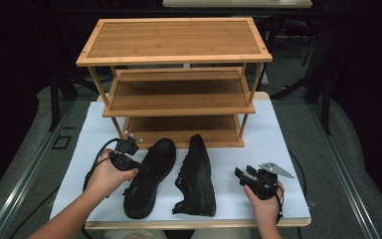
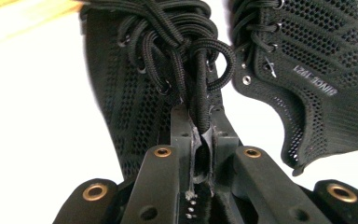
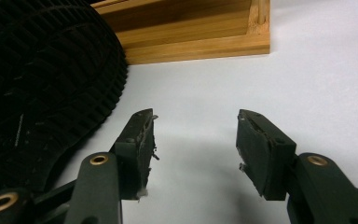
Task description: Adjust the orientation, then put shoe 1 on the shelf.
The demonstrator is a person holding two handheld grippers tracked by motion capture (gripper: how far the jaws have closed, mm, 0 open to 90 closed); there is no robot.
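Left tool (image 2: 200,135): jaws pinching lace (image 2: 200,107) of left shoe (image 1: 149,177); soft mesh, light, likely pliant, lace may slip. Right tool (image 3: 193,149): jaws spread, idle above tabletop (image 3: 307,79).

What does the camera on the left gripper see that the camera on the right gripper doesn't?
The left gripper view shows the left gripper shut on a black lace of the left shoe, with the mesh side of the right shoe lying beside it, printed with small letters.

The right gripper view shows the right gripper open over bare table, the ridged sole of the right shoe, and the bottom of the wooden rack.

Both show the white table and the right shoe.
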